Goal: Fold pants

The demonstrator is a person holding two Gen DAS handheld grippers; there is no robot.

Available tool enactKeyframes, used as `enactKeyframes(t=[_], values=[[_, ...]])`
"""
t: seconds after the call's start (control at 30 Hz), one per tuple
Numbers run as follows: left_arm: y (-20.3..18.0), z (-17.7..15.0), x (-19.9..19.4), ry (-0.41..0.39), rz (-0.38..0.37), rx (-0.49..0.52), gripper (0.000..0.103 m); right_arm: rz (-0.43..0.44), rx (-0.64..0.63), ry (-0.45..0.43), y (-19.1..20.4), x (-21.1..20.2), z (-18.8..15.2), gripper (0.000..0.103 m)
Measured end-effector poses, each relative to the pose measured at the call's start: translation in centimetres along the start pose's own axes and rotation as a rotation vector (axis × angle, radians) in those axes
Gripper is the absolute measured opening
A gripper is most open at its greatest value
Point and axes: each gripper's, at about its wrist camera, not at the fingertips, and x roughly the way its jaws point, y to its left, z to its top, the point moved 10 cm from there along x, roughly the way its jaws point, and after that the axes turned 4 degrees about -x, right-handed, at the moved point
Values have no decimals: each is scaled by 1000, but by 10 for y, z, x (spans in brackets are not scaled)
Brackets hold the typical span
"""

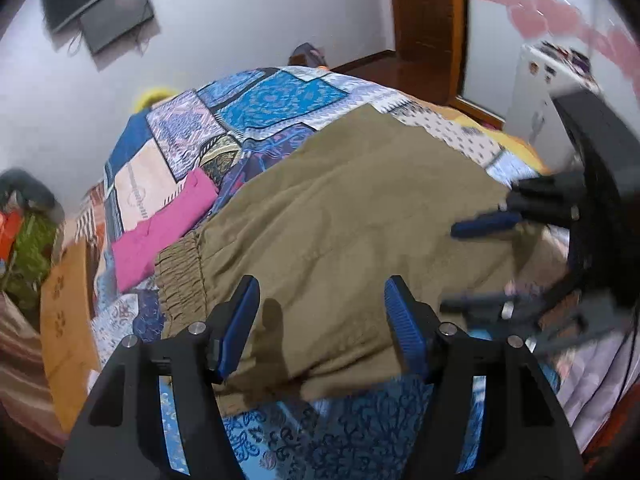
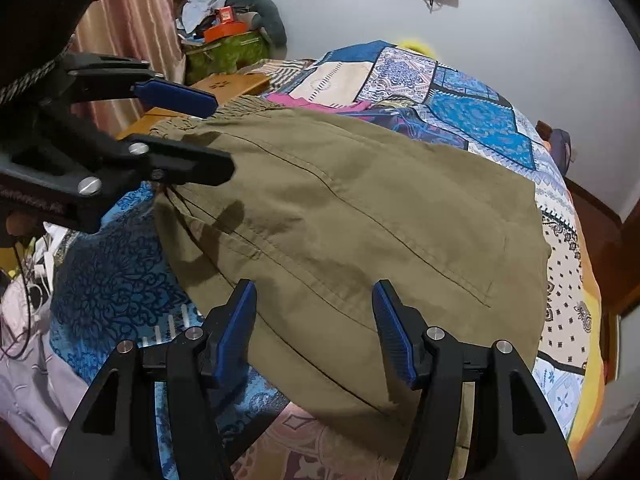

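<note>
Olive-brown pants lie spread on a patchwork bedspread, elastic waistband at the left. My left gripper is open above the near edge of the pants by the waistband, holding nothing. The right gripper shows blurred at the right, open over the pants. In the right wrist view the pants fill the middle; my right gripper is open just above the cloth. The left gripper is open at the waistband.
A folded pink garment lies on the bed beside the waistband. A wooden bedside surface and a cluttered pile stand beyond. A wooden door frame and a wall-mounted screen are behind the bed.
</note>
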Motion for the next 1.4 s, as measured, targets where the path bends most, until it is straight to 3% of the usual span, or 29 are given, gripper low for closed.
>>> enactKeyframes(t=[0.07,0.17,0.3,0.37,0.43,0.63,0.77,0.83,0.97,1.1,1.3,1.4], values=[[-6,-16,5,35,-1,51,66,17,14,-3,1,-5,-2,57],[-8,-40,22,95,80,138,66,33,26,1,1,-10,-7,57],[-11,-39,28,77,92,141,66,28,29,17,1,-8,-11,57],[-15,-31,30,68,80,132,54,29,38,19,1,-7,-11,57],[-19,-24,30,62,62,128,36,29,43,14,0,-5,-8,57],[-16,-1,18,25,17,65,27,16,32,-6,-1,-3,0,57],[-11,9,9,14,-17,4,24,-58,-14,-31,-4,-3,6,57],[-11,11,5,8,-13,2,23,-89,-16,-46,-8,-5,8,43],[-16,9,-2,-1,-22,8,23,-65,43,-89,-15,-19,12,13],[-22,3,-10,-5,-36,8,23,-32,54,-111,-12,-35,13,11],[-31,-19,-4,28,-84,-28,23,-11,31,-53,0,-32,-5,12],[-31,-33,3,66,-78,-46,24,3,51,2,1,-23,-16,20]])
